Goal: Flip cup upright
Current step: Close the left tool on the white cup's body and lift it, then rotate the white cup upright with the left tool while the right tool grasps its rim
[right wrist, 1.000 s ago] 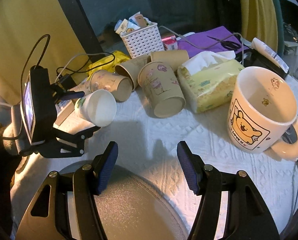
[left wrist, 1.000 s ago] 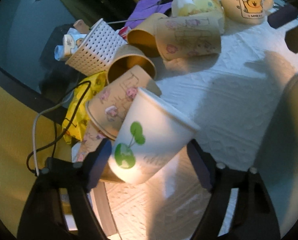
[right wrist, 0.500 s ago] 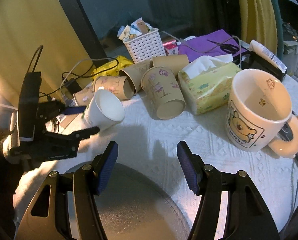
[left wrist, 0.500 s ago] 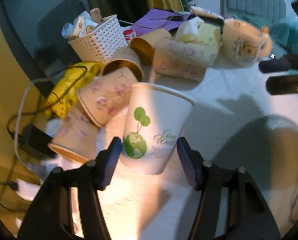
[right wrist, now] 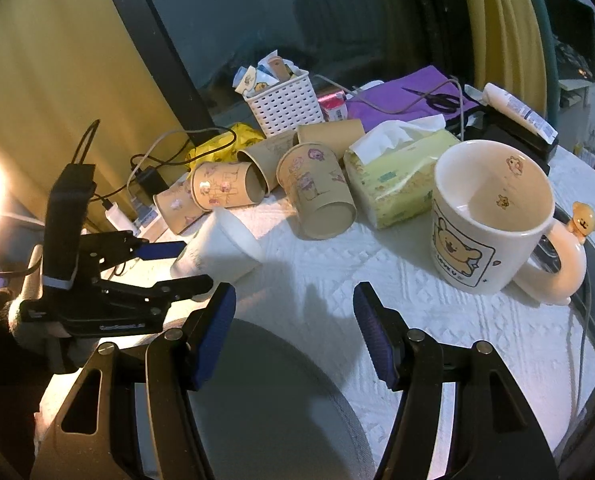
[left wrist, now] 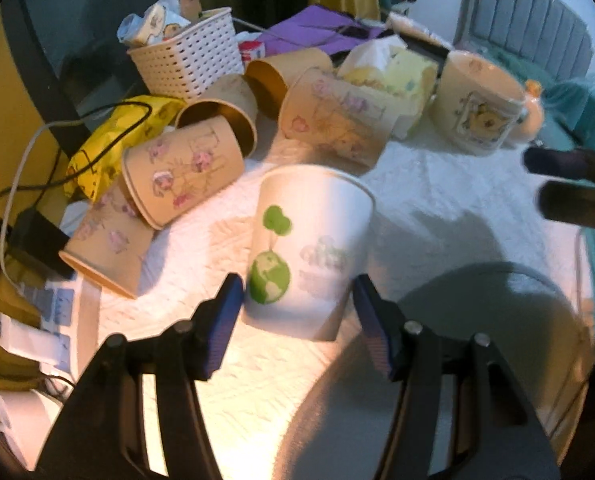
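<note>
A white paper cup [left wrist: 305, 252] with a green globe and tree print stands mouth up, slightly tilted, on the white cloth. My left gripper [left wrist: 297, 312] is shut on its lower part, one blue pad on each side. In the right wrist view the same cup [right wrist: 221, 248] sits between the left gripper's fingers [right wrist: 165, 264] at the left. My right gripper [right wrist: 293, 320] is open and empty above the cloth, near a grey round mat [right wrist: 265, 392].
Several brown paper cups [left wrist: 181, 168] lie on their sides behind the white cup. A white basket [left wrist: 189, 56], a tissue pack [right wrist: 393, 176], a large bear mug [right wrist: 489, 216], cables and a charger [left wrist: 33, 240] crowd the back and left.
The left gripper has turned the white cup from lying tilted to nearly upright and brought it down toward the cloth. The right gripper has stayed in place, open.
</note>
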Available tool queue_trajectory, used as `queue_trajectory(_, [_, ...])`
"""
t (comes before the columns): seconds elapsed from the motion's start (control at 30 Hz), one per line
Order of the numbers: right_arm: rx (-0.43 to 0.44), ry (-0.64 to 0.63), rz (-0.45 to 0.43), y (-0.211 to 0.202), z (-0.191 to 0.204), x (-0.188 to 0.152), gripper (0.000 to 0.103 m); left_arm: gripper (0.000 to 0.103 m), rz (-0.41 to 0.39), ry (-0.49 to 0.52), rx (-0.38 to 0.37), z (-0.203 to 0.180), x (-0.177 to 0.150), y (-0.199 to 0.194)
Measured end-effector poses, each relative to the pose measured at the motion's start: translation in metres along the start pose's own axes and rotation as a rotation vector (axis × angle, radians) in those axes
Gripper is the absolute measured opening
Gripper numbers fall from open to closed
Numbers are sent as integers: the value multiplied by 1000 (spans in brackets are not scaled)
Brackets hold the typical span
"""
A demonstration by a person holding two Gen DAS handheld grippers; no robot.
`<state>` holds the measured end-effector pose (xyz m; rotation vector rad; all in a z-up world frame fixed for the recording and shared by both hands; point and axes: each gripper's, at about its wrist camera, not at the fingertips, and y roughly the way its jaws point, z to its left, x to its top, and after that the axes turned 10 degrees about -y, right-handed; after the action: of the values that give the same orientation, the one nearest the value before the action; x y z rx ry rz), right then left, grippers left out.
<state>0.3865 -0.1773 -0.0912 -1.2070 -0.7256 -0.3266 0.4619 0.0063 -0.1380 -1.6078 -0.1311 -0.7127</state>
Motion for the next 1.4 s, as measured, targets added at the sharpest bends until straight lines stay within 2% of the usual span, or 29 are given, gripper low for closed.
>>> queue_trajectory(0.07, [2,5,0,-1,-2,-1,64,60,25,25,35,-3,2,8])
queue_trajectory(0.17, [5,12,-4,-3,-5,-2,65,60,60,57,42,-7,2,20])
queue_trajectory(0.47, [2,25,6,1,-15,-5,65,60,56,19,33,-9,11,23])
queue_trajectory(0.6, [10,26,9,5,-15,-5,65,60,51,51,42,-12,8,25])
queue_trajectory(0.8, [9,30,9,5,-15,-5,64,58,-10,15,23,-10,-1,11])
queue_trajectory(1.07, [11,21,-28,-17,-8,-3,64,57,-134,-61,38,-22,-26,-49])
queue_trajectory(1.17, [20,11,-48,-32,-1,-3,64,57,-166,-112,31,-37,-30,-69])
queue_trajectory(1.37, [54,-17,-87,-62,15,-8,65,57,-237,-224,31,-61,-59,-105])
queue_trajectory(1.4, [60,-21,-92,-66,17,-9,68,57,-249,-238,31,-64,-64,-110])
